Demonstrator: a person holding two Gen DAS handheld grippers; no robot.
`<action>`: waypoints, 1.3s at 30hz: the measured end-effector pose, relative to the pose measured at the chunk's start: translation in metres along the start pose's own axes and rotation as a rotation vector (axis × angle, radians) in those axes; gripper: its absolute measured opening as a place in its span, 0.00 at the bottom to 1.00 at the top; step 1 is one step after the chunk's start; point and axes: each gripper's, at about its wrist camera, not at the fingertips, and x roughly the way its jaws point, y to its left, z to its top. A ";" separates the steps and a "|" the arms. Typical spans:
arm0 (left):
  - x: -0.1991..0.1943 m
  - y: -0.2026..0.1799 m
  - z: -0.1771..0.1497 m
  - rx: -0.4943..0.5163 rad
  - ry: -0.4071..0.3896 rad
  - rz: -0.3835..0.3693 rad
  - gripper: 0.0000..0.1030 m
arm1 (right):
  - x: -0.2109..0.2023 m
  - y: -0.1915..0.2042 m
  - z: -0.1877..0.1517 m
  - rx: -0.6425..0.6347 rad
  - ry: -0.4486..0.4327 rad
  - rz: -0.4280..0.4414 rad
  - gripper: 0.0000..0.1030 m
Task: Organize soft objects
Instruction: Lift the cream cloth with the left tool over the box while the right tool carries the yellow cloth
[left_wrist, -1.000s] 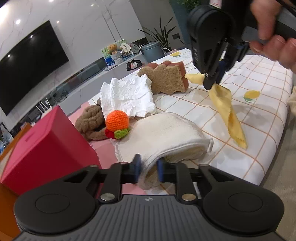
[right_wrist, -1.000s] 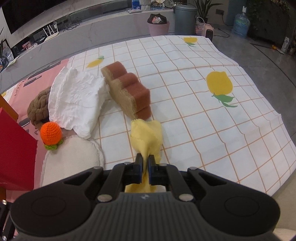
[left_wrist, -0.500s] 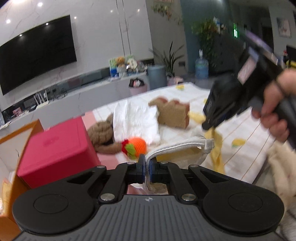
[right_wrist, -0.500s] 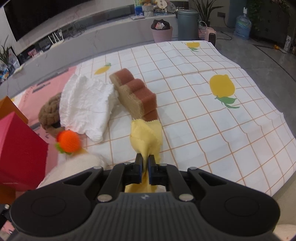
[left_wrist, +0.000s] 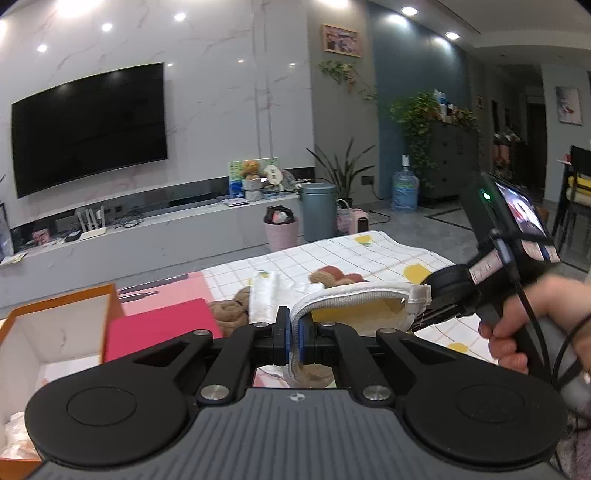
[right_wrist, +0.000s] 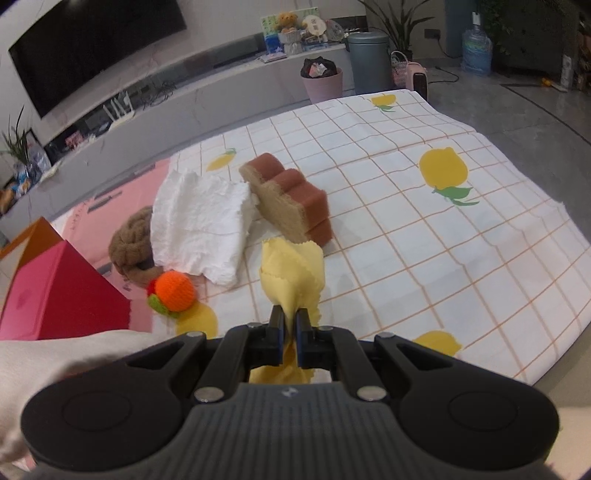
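Lifted off the tablecloth (right_wrist: 424, 236) since a second ago, the cream towel (left_wrist: 354, 302) now hangs in the air, its edge clenched in the left gripper (left_wrist: 293, 341). The right gripper (right_wrist: 290, 332) keeps the yellow cloth (right_wrist: 291, 269) pinched, also raised. Both pieces seem ready to go toward the orange box (left_wrist: 62, 314) on the left.

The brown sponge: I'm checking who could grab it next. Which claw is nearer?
Right. The right claw hangs just before the sponge; the left claw sits farther back.
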 end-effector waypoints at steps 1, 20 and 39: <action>-0.001 0.003 0.003 -0.011 0.008 0.012 0.04 | -0.004 0.004 0.000 -0.006 -0.029 0.005 0.03; -0.068 0.114 0.050 -0.186 -0.167 0.235 0.04 | -0.112 0.138 0.007 -0.107 -0.329 0.312 0.03; -0.005 0.247 0.016 -0.368 -0.054 0.549 0.04 | -0.044 0.273 -0.035 -0.286 -0.180 0.538 0.04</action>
